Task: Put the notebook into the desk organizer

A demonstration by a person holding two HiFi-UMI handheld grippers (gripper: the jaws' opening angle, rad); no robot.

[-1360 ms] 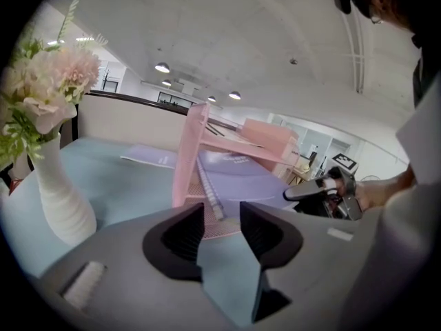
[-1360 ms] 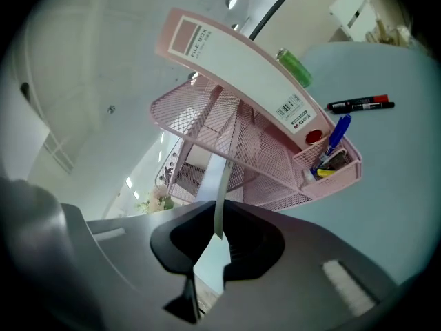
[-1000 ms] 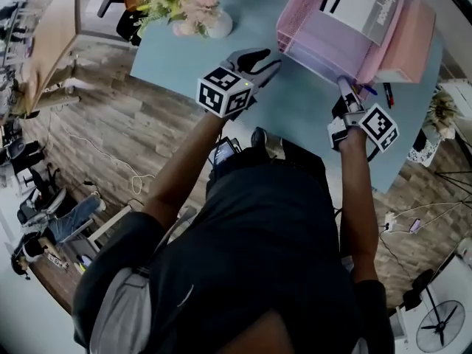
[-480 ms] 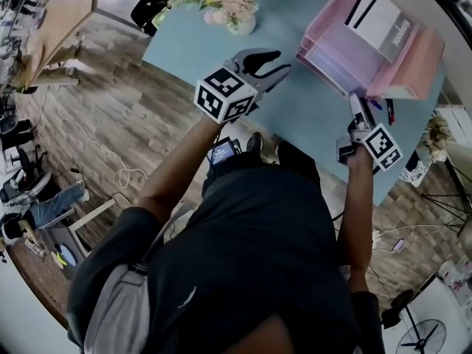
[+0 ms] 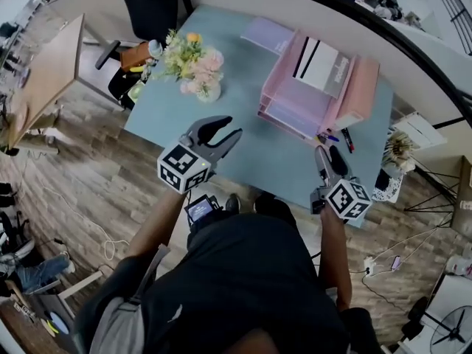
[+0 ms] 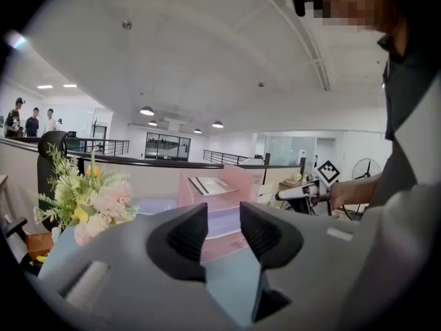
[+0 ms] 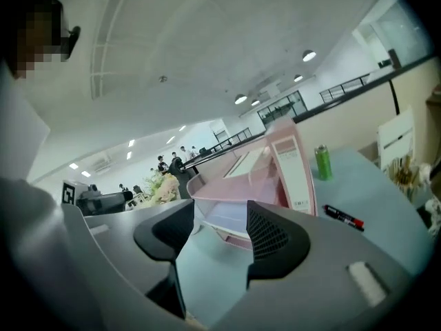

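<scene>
Notebook (image 5: 318,61): white cover with black stripes. I see it lying slanted in the top of the organizer (image 5: 291,105), between its pink walls.
Organizer: pink, with stacked trays, on the far right part of the table (image 5: 258,150). The tray fronts face me.
Left gripper (image 5: 227,127): I read its jaws as apart with a moderate gap, holding nothing. Its own view shows only table and organizer through the gap. It hovers over the table's near side and points toward the organizer.
Right gripper (image 5: 327,155): the jaws have just been opening and stand wide. Nothing is between them, and I see only table and the organizer's trays beyond. It is raised over the near right corner.
Pens (image 5: 338,139): lying on the table just in front of the organizer's right end, near the right gripper's tips.
Flowers (image 5: 193,65): a bouquet on the table's left part, well apart from the organizer.
Folder (image 5: 269,32): lilac, flat at the far edge, just beside the organizer.
Can (image 7: 322,162): green and upright, beside the organizer in the right gripper view.
</scene>
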